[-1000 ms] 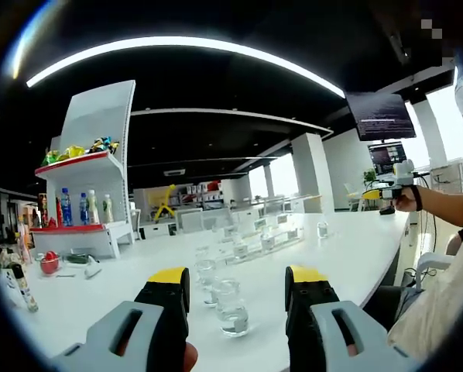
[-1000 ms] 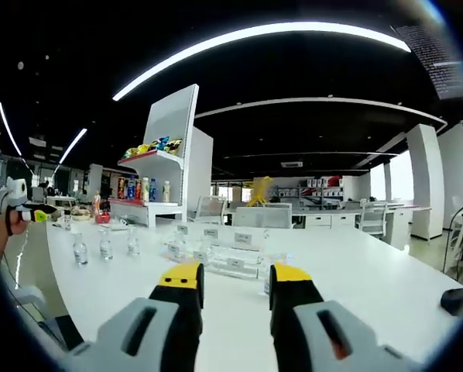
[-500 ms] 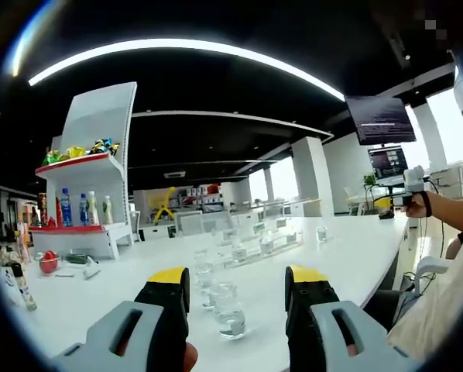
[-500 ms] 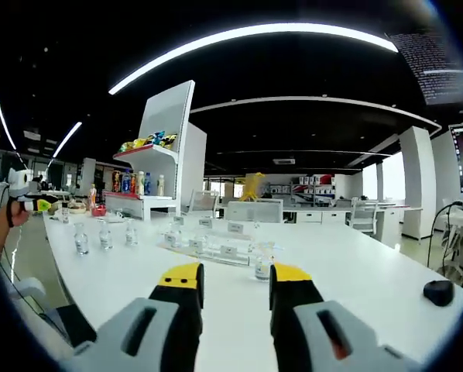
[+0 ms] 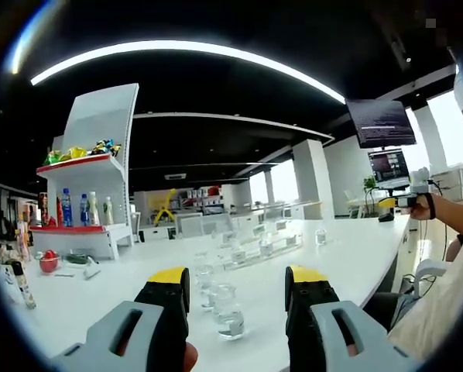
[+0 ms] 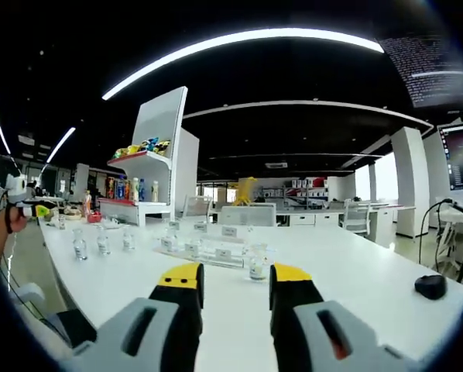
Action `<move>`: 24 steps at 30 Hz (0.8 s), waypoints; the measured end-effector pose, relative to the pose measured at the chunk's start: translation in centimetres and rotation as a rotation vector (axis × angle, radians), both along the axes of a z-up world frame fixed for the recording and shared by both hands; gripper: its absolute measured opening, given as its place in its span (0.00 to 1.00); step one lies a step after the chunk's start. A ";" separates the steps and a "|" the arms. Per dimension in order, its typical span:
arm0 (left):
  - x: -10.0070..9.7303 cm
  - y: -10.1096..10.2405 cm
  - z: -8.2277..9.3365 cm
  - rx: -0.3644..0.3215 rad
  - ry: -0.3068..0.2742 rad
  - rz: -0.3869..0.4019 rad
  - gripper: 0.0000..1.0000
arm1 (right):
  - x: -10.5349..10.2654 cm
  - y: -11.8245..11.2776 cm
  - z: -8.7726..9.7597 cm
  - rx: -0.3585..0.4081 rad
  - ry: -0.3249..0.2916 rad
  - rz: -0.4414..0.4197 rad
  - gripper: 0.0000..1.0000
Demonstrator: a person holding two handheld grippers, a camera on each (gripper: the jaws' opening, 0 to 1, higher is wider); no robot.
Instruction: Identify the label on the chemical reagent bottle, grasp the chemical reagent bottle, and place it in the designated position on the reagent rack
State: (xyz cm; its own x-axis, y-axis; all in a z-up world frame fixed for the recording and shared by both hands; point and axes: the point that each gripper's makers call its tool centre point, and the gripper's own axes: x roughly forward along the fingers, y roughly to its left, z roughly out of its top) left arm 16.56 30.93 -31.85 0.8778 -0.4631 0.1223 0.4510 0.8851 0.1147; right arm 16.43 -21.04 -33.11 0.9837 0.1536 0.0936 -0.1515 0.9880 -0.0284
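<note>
Bottles (image 5: 228,311) unmoved; left gripper (image 5: 235,288), right gripper (image 6: 231,279) still agape, empty.

Long white worktop (image 6: 348,287), curved at its edge. Carrying three small clear bottles (image 6: 102,242) in a row, a clear labelled rack (image 6: 208,249), one bottle (image 6: 256,263) beside it, a dark mouse (image 6: 430,286), a white display shelf (image 5: 84,232).
</note>
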 end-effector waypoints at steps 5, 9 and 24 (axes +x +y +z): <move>0.1 -0.2 0.0 -0.002 -0.003 -0.003 0.49 | 0.1 -0.4 -0.9 -0.003 0.016 0.001 0.34; 0.0 -0.3 0.1 -0.003 -0.005 -0.004 0.49 | 0.1 -0.6 -1.1 0.003 0.016 -0.008 0.34; 0.0 -0.3 0.1 -0.004 -0.008 -0.007 0.49 | 0.2 -0.6 -1.4 0.023 0.011 -0.031 0.34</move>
State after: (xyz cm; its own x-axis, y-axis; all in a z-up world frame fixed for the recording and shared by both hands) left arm 16.57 30.67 -31.77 0.8735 -0.4688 0.1310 0.4564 0.8824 0.1146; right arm 16.60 -21.64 -34.48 0.9889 0.1210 0.0857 -0.1211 0.9926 -0.0044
